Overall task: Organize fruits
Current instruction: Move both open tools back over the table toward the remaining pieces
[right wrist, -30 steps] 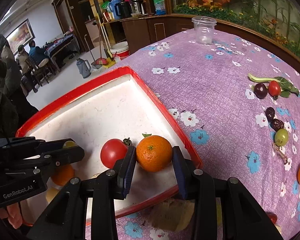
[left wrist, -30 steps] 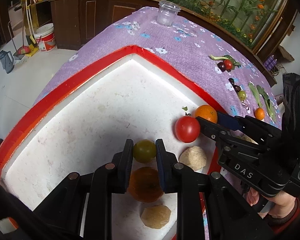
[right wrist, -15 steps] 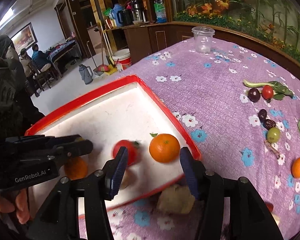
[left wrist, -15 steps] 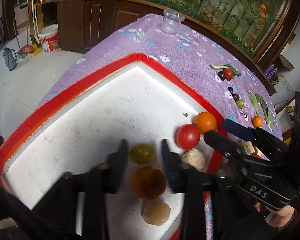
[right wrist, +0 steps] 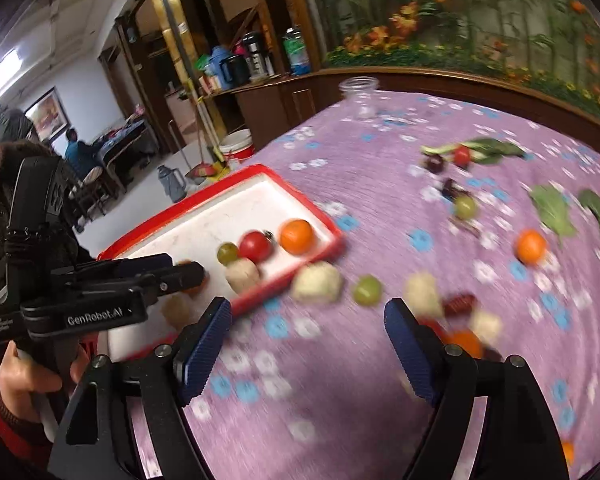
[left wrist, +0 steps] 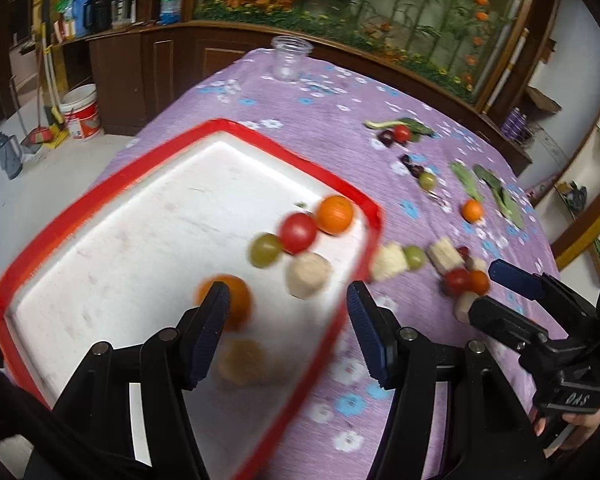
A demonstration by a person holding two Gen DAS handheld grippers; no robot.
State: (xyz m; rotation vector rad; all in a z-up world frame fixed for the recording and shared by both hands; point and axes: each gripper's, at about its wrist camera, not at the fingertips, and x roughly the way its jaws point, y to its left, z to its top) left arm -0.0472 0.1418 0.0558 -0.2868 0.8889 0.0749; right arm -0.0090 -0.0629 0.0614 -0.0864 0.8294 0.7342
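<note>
On the purple flowered cloth (left wrist: 332,92) stands a white tray (left wrist: 148,240) with a red rim, and the fruits lie in its near right corner: an orange (left wrist: 335,214), a tomato (left wrist: 298,233), a green grape (left wrist: 265,249), a pale chunk (left wrist: 308,274), and a second orange (left wrist: 236,300) partly behind a finger of the left gripper (left wrist: 287,326). The left view looks down into the tray and also shows a pale slice (left wrist: 242,360) near the fingers, blurred. The right view shows more of the cloth beside the tray: a pale piece (right wrist: 318,282), a green grape (right wrist: 367,290), a small orange (right wrist: 531,246), green leaves (right wrist: 552,212) and dark fruits further away, all blurred. Only the right view shows the room on the left, with seated people far back and a bucket (right wrist: 238,148) on the floor; both views show a clear cup (left wrist: 290,58) at the far end of the table and a wall picture of plants behind it. The left gripper has its jaws standing apart with nothing between the pads; they have just been opening. The right gripper (right wrist: 308,344) is over the cloth just outside the tray, its jaws wide with nothing between them, and they have just been opening too. A hand (right wrist: 24,376) with a red cuff grips the left gripper's handle.
</note>
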